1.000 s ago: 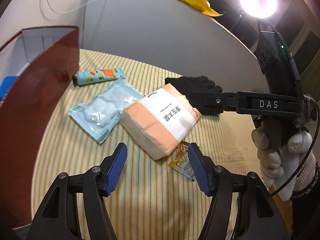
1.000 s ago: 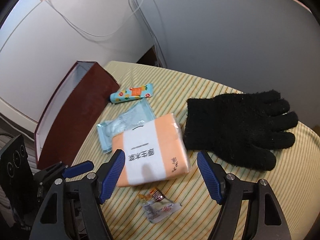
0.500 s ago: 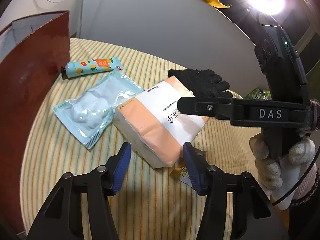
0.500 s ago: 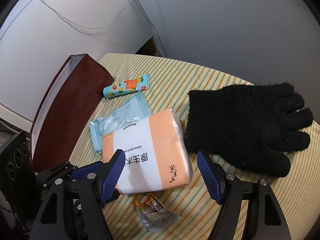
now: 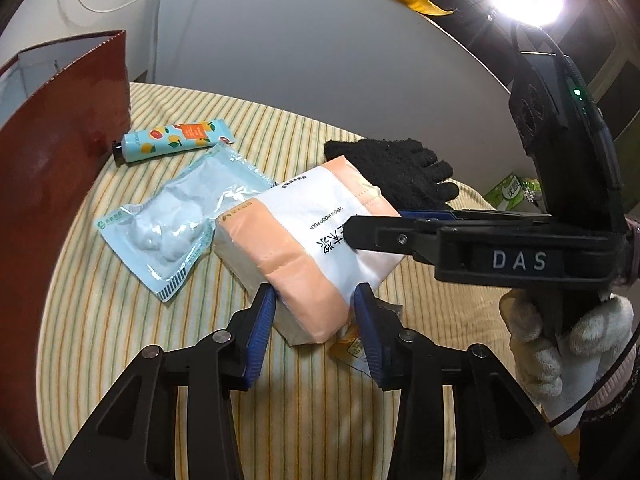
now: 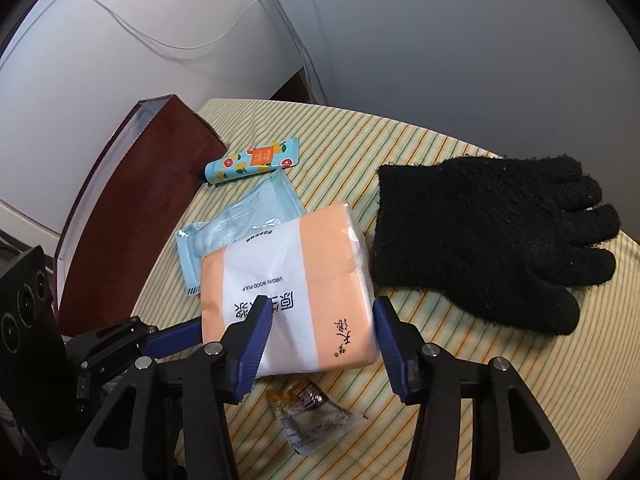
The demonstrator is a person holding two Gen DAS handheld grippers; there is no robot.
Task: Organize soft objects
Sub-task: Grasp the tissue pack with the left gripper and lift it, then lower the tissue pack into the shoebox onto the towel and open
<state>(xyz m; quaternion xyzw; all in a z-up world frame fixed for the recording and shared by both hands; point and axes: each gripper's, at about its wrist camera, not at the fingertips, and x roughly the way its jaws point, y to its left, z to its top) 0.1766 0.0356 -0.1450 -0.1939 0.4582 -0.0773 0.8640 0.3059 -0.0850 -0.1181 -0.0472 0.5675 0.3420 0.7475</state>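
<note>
Two claws work on one item, the orange-and-white tissue pack (image 5: 308, 248). My left claw (image 5: 316, 312) has just been closing; its blue pads (image 5: 262, 330) now press the near end of the pack from both sides. My right claw (image 6: 320, 332) has also just been closing, and its pads (image 6: 390, 344) bracket the pack's near edge; whether they press it cannot be told. In the left view, the right claw reaches across the pack from the right, held by my gloved hand (image 5: 560, 344).

The pack lies on the striped table (image 5: 120, 320), overlapping one edge of a light-blue sealed pouch (image 5: 176, 232). A small snack wrapper (image 6: 312, 412) lies just beside the pack's near edge. A black knit glove (image 6: 488, 236) lies flat just beside the pack's right side. A fruit-printed tube (image 5: 172, 146) lies beyond the pouch, its cap end close to a dark red box (image 5: 52, 168) at the table's left side.
</note>
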